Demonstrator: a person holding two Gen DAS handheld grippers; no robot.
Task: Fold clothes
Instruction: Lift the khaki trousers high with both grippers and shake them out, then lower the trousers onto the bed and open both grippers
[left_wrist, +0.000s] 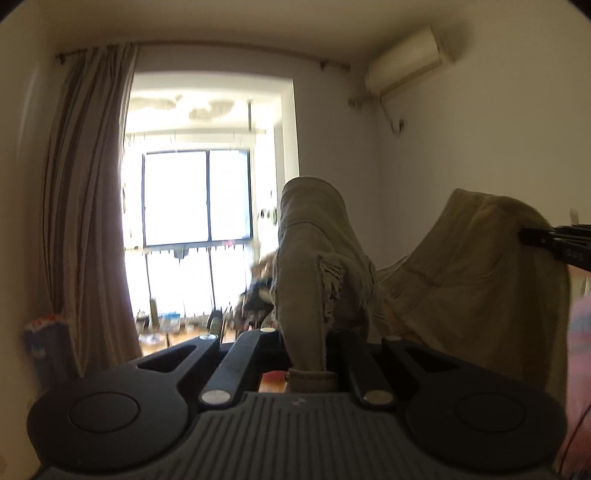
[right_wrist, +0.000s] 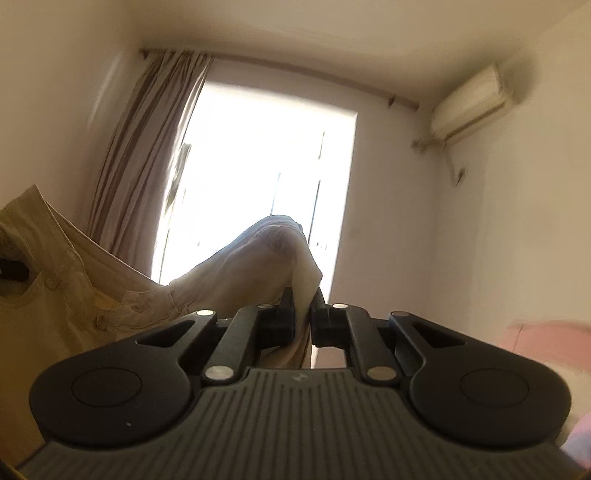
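Observation:
A khaki garment with a frayed hem, seams and buttons hangs in the air between both grippers. In the left wrist view a bunch of it rises from my left gripper, which is shut on the cloth; the fabric hides the fingertips. My right gripper pokes in from the right edge and holds the other raised corner. In the right wrist view my right gripper is shut on a pale fold of the garment. The cloth sags leftward to my left gripper at the frame edge.
Both cameras point upward toward a bright window with a brown curtain on its left. An air conditioner is mounted high on the right wall. Something pink lies low at the right.

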